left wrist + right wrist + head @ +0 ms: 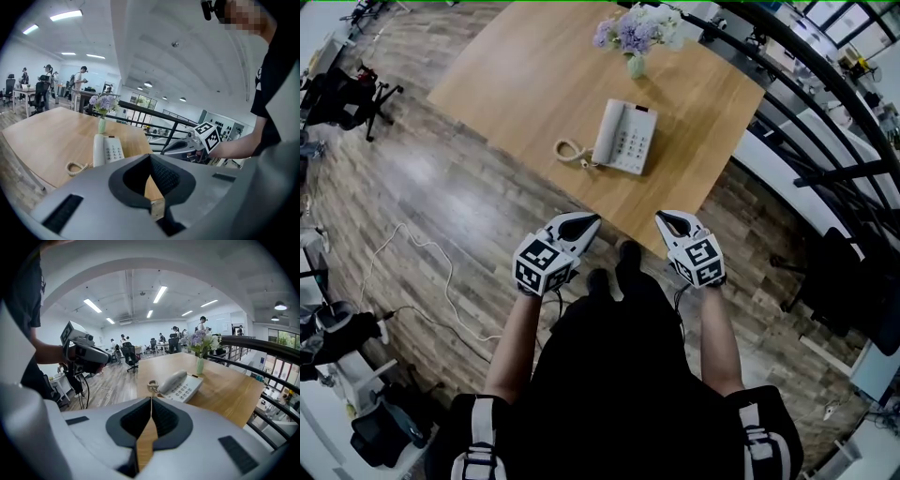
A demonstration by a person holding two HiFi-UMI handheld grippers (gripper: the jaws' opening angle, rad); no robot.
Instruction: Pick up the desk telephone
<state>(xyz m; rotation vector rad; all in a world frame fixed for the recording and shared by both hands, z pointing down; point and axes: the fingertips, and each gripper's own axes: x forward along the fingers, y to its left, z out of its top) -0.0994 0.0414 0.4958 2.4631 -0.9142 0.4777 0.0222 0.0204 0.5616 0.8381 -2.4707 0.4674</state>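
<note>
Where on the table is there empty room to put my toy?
The table is bare left of the telephone and flower vase, and between the telephone and the right edge. It is crowded only mid-table, around the coiled cord and flower vase.

Smooth plastic telephone (625, 137) on matt wood table (534, 75).

Head view: high up, facing steeply down past the person's own body. The table (534, 84) is ahead at frame top, with the left hand-held gripper (594, 220) and right hand-held gripper (661, 218) close below it.

Left gripper view: low behind its own jaws, looking across the table from the near edge, with the right hand-held gripper at its right.

Right gripper view: same setup, with the left hand-held gripper at its left.

All three share the table, desk telephone (625, 137) and flower vase (635, 64). The background desks are possibly shared too, but are too small to match.
</note>
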